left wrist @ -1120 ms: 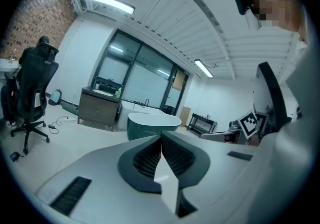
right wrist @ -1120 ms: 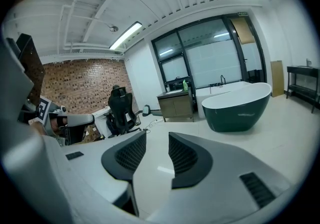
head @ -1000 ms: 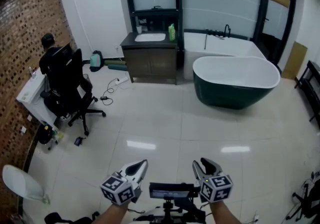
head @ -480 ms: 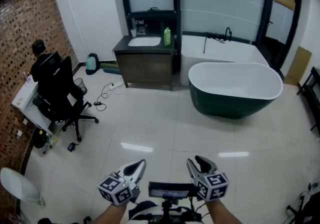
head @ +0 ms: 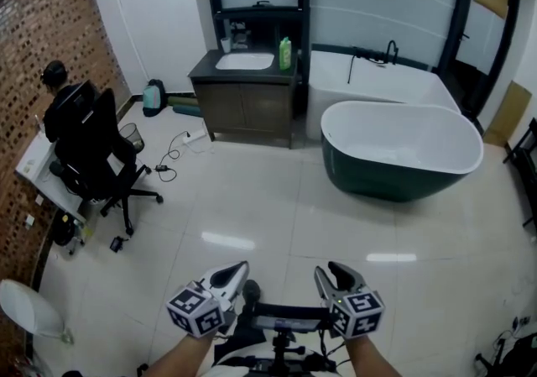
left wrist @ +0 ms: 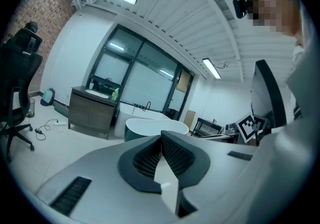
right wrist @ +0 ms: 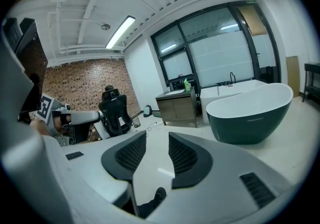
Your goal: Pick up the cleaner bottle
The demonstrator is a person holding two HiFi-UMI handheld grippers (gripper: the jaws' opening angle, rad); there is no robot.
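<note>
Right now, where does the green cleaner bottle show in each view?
Head view: cleaner bottle top centre, at the right end of the vanity.
Left gripper view: bottle left of centre, small.
Right gripper view: bottle above centre.
Shared landmark: bathtub to its right.

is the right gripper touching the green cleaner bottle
Apart. The head view shows the cleaner bottle standing on the vanity by the far wall, with a wide stretch of floor between it and the right gripper.

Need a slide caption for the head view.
Left hand-held gripper shut, right hand-held gripper open, both far from the green bottle on the vanity.
</note>
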